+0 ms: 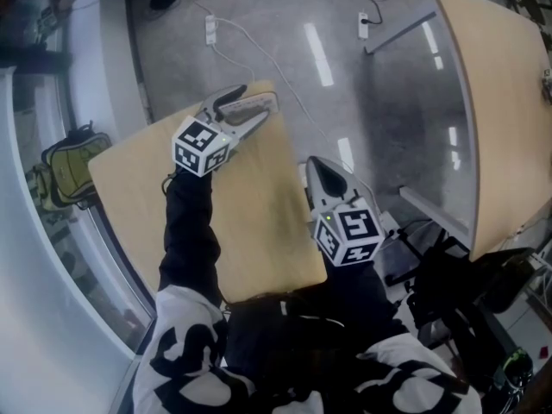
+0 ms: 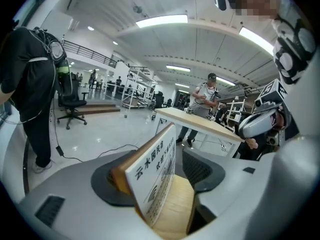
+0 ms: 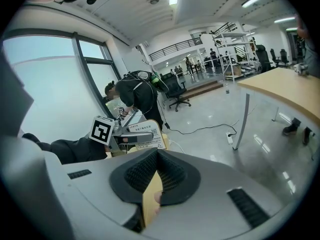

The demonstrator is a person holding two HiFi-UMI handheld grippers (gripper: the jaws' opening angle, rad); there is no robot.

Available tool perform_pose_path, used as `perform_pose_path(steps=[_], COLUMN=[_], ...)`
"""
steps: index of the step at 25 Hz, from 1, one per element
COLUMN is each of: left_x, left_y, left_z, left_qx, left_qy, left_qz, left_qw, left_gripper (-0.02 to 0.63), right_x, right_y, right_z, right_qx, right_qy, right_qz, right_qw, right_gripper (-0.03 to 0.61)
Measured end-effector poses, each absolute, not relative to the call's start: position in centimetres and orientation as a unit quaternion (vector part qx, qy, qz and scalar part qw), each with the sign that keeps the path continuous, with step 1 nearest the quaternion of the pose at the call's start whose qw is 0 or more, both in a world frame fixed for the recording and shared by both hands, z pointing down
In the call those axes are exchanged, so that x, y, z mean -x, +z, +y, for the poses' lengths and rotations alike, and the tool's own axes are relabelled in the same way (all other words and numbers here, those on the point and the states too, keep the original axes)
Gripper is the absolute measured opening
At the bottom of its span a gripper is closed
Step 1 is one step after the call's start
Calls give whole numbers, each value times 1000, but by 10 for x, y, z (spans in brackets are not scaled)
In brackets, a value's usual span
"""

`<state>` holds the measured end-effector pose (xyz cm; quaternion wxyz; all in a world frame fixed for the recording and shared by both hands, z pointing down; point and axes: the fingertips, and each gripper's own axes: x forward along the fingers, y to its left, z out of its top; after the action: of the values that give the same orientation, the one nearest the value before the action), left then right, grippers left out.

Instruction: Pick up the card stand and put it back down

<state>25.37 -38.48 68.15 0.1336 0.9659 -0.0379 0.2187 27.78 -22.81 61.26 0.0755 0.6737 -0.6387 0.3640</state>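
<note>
The card stand [image 2: 152, 179] is a light wooden block with a white card of black print leaning in it. It sits between the jaws of my left gripper [image 2: 161, 170], its wooden back against the left pad and its base reaching the right jaw. From the right gripper view the card stand [image 3: 145, 136] shows in that gripper over the small wooden table [image 1: 259, 222]. In the head view my left gripper [image 1: 259, 98] is over the table's far part. My right gripper [image 1: 317, 167] hovers at the table's right edge, jaws together and holding nothing.
A larger wooden table [image 1: 509, 102] stands to the right across a strip of grey floor. Cables and power strips [image 1: 210, 31] lie on the floor beyond. A yellow-green bag [image 1: 73, 166] sits at the left, dark gear [image 1: 466, 291] at the lower right. A person in black [image 2: 30, 84] stands nearby.
</note>
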Motion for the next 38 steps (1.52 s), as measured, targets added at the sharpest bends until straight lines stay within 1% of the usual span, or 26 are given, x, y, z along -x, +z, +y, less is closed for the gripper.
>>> perform_pose_path(steps=[2, 4, 9, 12, 15, 21, 27, 38], left_x=[-254, -256, -257, -252, -249, -249, -248, -218], left_y=[679, 678, 676, 669, 664, 653, 624, 526], left_z=[-384, -380, -370, -367, -361, -337, -318, -285], left_qx=[-967, -967, -967, -968, -969, -967, -964, -973], left_qy=[217, 218, 223, 216, 220, 227, 234, 201], left_qz=[-35, -29, -13, -11, -7, 26, 35, 0], left_qw=[131, 130, 126, 123, 116, 117, 118, 116], left_gripper=[267, 246, 157, 77, 26, 18, 18, 18], right_x=[-280, -282, -281, -276, -271, -263, -257, -237], right_y=[612, 611, 609, 602, 598, 584, 563, 508], right_z=[-228, -227, -224, -224, -223, -215, -200, -179], right_qx=[-675, -676, -678, -678, -678, -678, -681, -691], right_qy=[365, 365, 363, 356, 353, 342, 331, 283], right_qz=[-637, -636, -636, -639, -642, -648, -651, -665], right_qw=[75, 74, 71, 66, 64, 57, 47, 27], right_gripper=[20, 20, 20, 20, 20, 20, 20, 20])
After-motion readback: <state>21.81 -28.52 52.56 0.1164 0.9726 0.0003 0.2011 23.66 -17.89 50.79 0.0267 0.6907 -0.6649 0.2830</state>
